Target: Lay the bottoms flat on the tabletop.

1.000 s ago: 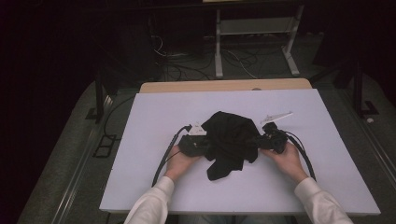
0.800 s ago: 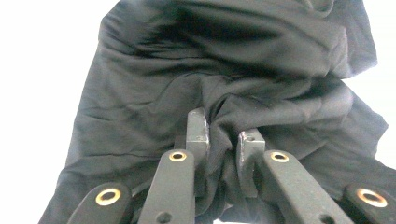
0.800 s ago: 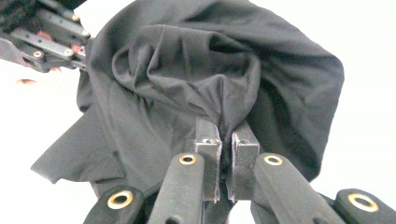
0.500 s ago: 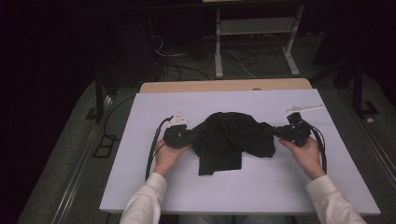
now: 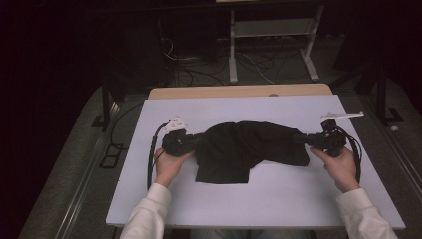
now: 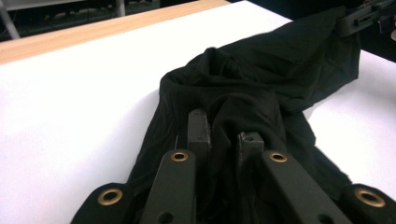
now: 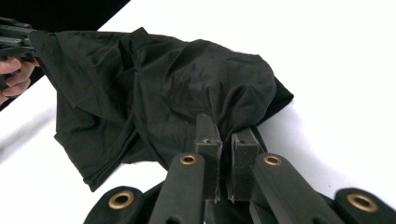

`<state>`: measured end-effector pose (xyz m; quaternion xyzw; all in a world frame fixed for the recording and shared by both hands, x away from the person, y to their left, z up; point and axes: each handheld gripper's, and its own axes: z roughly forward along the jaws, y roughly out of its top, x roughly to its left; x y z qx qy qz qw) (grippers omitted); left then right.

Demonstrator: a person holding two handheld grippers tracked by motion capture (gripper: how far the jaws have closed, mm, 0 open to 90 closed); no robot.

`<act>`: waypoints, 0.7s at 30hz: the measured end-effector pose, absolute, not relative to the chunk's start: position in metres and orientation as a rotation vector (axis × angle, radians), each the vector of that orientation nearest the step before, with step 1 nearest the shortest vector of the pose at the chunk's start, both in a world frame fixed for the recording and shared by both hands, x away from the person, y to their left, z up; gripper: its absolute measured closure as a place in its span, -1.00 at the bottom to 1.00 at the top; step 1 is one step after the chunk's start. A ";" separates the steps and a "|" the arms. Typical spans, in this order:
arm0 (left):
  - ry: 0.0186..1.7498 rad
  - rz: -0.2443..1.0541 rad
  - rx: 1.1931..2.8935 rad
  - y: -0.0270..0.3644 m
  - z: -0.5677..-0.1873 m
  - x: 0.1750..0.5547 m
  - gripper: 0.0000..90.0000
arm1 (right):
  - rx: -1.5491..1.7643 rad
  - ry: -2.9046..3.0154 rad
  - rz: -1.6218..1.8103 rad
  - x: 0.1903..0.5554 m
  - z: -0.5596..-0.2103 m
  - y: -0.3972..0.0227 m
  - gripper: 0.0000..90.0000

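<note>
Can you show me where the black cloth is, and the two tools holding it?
black cloth (image 5: 246,149): high view, middle of the fabric.
left tool (image 5: 195,142): high view, tips pinching the cloth's left end.
right tool (image 5: 300,139): high view, tips pinching the cloth's right end.

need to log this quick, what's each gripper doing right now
left gripper: shut on the black cloth, at its left end.
right gripper: shut on the same black cloth, at its right end.

Black cloth (image 5: 249,149) now apparently stretched wider.
</note>
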<state>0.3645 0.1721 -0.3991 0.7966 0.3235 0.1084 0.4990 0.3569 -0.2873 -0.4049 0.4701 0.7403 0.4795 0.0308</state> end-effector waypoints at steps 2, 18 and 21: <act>0.770 0.255 1.925 0.171 -0.396 0.361 0.78 | 1.440 2.282 1.489 0.353 -0.401 -0.288 0.88; 0.713 0.173 1.931 0.160 -0.391 0.332 0.77 | 1.360 2.393 1.557 0.302 -0.392 -0.271 0.87; 0.713 0.156 1.935 0.158 -0.394 0.331 0.77 | 1.339 2.443 1.536 0.289 -0.394 -0.268 0.87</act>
